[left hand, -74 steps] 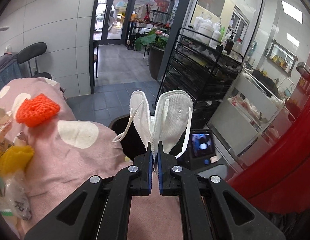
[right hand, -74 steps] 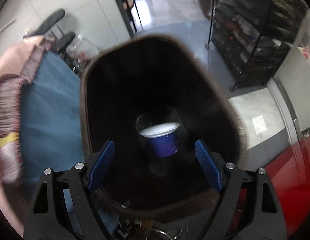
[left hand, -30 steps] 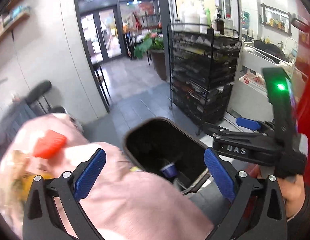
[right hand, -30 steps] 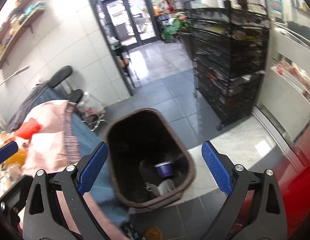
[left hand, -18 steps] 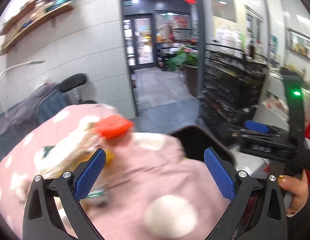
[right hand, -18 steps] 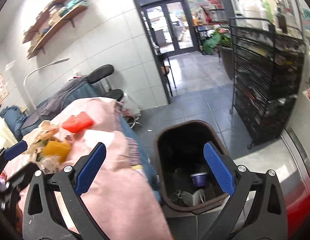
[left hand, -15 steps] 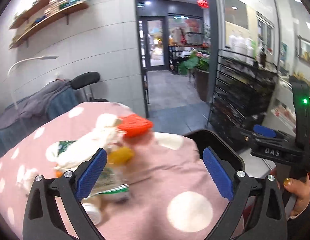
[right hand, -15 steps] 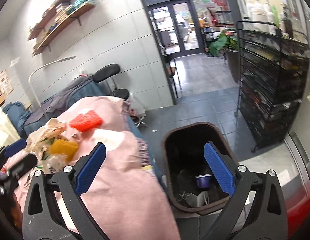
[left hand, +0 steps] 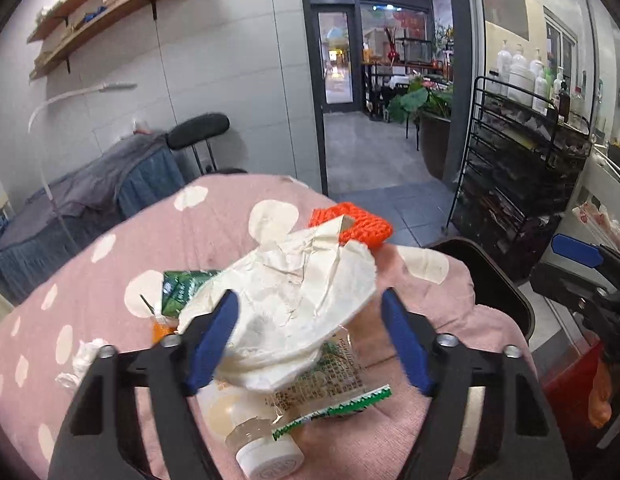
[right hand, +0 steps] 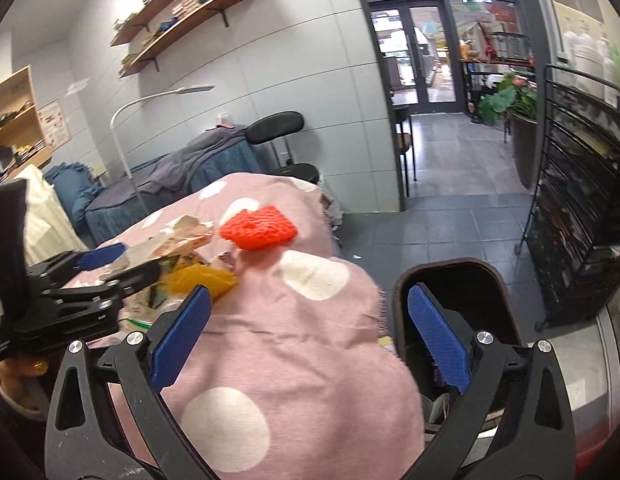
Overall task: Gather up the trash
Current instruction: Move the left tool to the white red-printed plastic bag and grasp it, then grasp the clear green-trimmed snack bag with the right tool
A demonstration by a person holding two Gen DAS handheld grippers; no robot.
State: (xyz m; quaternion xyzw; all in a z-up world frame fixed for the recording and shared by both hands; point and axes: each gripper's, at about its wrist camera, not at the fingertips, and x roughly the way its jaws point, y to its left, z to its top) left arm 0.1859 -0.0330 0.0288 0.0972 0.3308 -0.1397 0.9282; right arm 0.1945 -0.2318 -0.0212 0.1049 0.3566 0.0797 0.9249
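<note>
The dark brown plastic trash bin (right hand: pixel 506 280) stood on the floor just beside the pink polka-dot blanket (right hand: pixel 294 344), its contents mostly hidden behind the right gripper (right hand: pixel 308 334), with only a pale scrap visible low inside. On the blanket lay one crumpled white paper wrapper (left hand: pixel 298 296), one green-printed clear snack bag (left hand: pixel 330 384), one small white-capped bottle (left hand: pixel 250 428), one green packet (left hand: pixel 182 284), one orange knitted square (left hand: pixel 354 224) and one yellow knitted piece (right hand: pixel 202 280). The left gripper (left hand: pixel 308 338) was spread wide with the wrapper between its blue fingers (left hand: pixel 214 336), not clamped; the right gripper, also spread wide and empty, hovered over the blanket edge and bin.
</note>
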